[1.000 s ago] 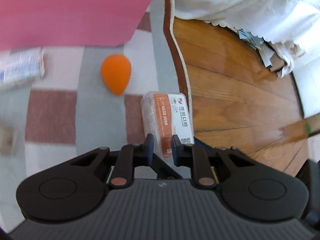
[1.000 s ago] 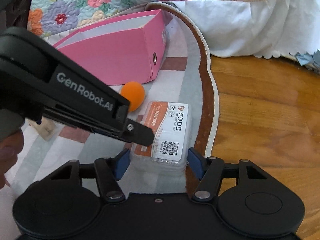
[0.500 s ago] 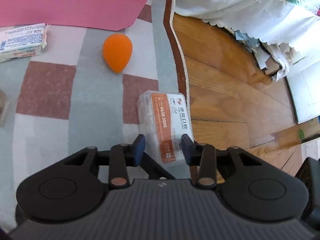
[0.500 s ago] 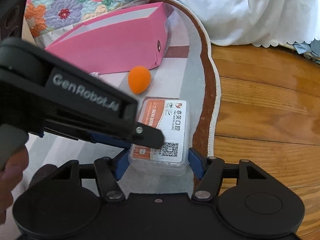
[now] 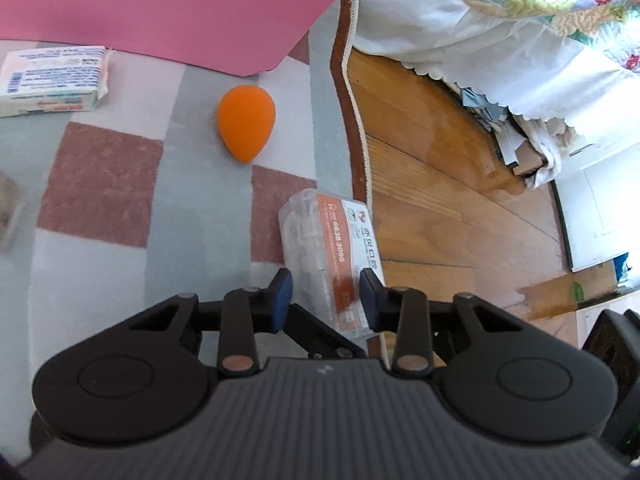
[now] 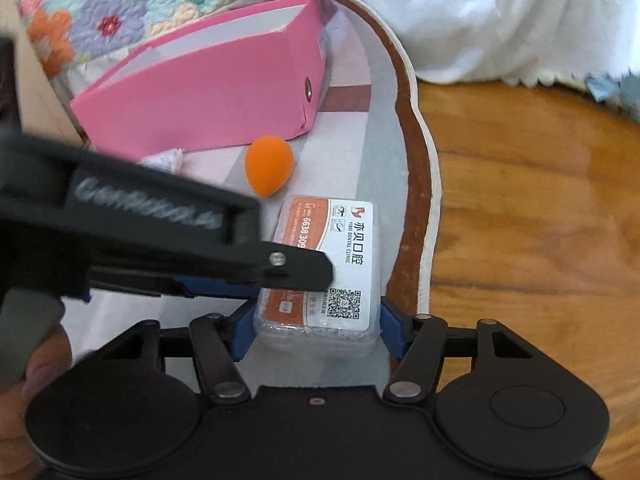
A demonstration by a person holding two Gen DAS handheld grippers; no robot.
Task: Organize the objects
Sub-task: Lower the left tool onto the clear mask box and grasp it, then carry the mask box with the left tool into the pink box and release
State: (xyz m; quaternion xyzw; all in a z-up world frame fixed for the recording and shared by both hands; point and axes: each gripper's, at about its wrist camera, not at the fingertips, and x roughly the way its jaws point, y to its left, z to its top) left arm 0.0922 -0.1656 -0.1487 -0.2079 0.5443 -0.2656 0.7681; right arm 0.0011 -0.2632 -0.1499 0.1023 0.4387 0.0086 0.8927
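So we've got the clear plastic case [image 6: 320,276] with the orange-and-white dental clinic label lying flat on the checked rug [image 5: 96,184], right up against the rug's brown-trimmed edge [image 6: 416,184], with bare wood floor [image 6: 532,216] on the far side of that trim at 3 o'clock. Our right gripper [image 6: 316,332] has its blue pads [image 6: 244,332] sitting at either side of the case's near end; they look snug to the sides, but we can't really tell if they're actually pressing on it. Our left gripper [image 5: 325,296] comes in from 9 o'clock in the right wrist view and crosses over the case; in its own view the tongs are spread apart with the case between them, a bit of gap on each side. Just past the case at 11 o'clock sits the orange egg-shaped sponge [image 6: 269,170], near but not touching. Beyond that at 12 is the pink box [image 6: 208,92], open on top. A white tissue pack [image 5: 52,80] lies at 10 o'clock by the box wall. The bedspread [image 6: 500,28] hangs down at 1 o'clock.
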